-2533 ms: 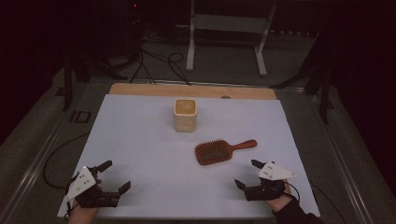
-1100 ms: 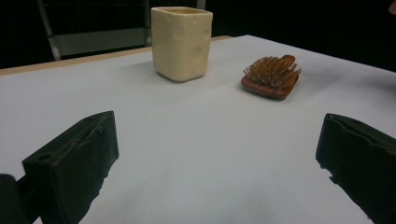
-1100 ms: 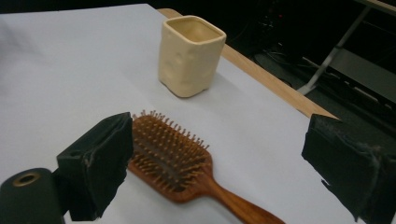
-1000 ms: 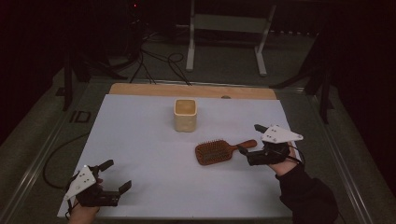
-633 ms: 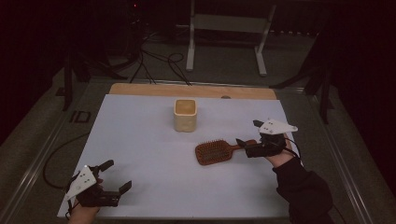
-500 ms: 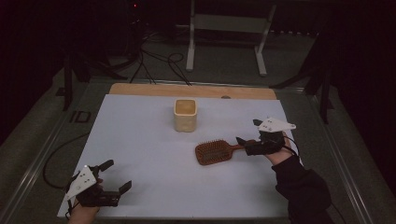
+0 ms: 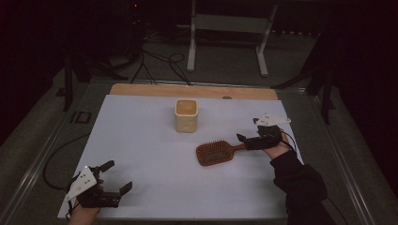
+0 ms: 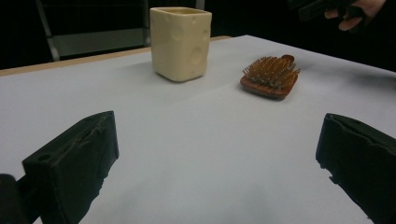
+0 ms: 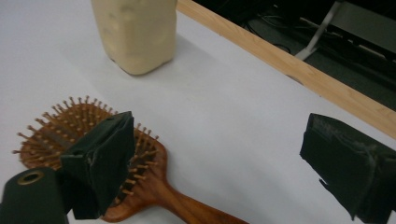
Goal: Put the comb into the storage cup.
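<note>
- Jaws of the right gripper (image 7: 247, 139) stand spread wide above the handle of the wooden hairbrush (image 7: 217, 152), gripping nothing; contact with the handle cannot be confirmed.
- Left gripper (image 7: 117, 177) rests at the near left corner, jaws likewise spread and empty.
- Hairbrush lies bristles-up, right of centre, near a cream cup (image 7: 186, 115) standing upright.
- White sheet (image 7: 141, 140) covers the table; a wooden edge (image 7: 192, 91) shows along the far side.
- Dark room beyond: floor cables (image 7: 159, 61), a grey metal stand (image 7: 227, 28).
</note>
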Demonstrator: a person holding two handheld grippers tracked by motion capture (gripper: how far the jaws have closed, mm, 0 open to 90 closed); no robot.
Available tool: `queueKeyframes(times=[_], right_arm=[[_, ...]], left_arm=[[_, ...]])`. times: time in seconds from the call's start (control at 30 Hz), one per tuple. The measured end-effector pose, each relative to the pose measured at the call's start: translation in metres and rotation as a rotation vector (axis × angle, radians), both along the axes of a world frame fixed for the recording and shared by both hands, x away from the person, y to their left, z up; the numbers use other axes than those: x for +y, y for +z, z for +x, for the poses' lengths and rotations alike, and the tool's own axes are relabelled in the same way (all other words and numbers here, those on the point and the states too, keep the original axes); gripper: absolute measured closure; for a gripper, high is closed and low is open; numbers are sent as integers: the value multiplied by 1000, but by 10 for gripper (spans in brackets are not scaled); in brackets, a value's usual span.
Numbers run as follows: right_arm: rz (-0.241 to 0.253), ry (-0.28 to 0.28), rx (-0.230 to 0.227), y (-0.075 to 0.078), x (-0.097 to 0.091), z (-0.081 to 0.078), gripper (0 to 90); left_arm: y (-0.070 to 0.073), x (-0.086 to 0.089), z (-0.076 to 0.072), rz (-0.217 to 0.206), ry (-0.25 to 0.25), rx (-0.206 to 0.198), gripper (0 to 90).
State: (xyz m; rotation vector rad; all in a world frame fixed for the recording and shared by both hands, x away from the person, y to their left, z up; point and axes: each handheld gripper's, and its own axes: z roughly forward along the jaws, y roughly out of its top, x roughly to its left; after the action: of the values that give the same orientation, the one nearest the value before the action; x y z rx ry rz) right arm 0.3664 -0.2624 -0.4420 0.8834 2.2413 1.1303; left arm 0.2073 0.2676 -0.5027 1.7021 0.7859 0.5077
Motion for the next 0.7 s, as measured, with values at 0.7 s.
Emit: queueKeyframes(times=[0.7], right_arm=[[-13,-36,111,-29,-5,24,259]], left_arm=[[0,-1,1,4,-4,-3,0]])
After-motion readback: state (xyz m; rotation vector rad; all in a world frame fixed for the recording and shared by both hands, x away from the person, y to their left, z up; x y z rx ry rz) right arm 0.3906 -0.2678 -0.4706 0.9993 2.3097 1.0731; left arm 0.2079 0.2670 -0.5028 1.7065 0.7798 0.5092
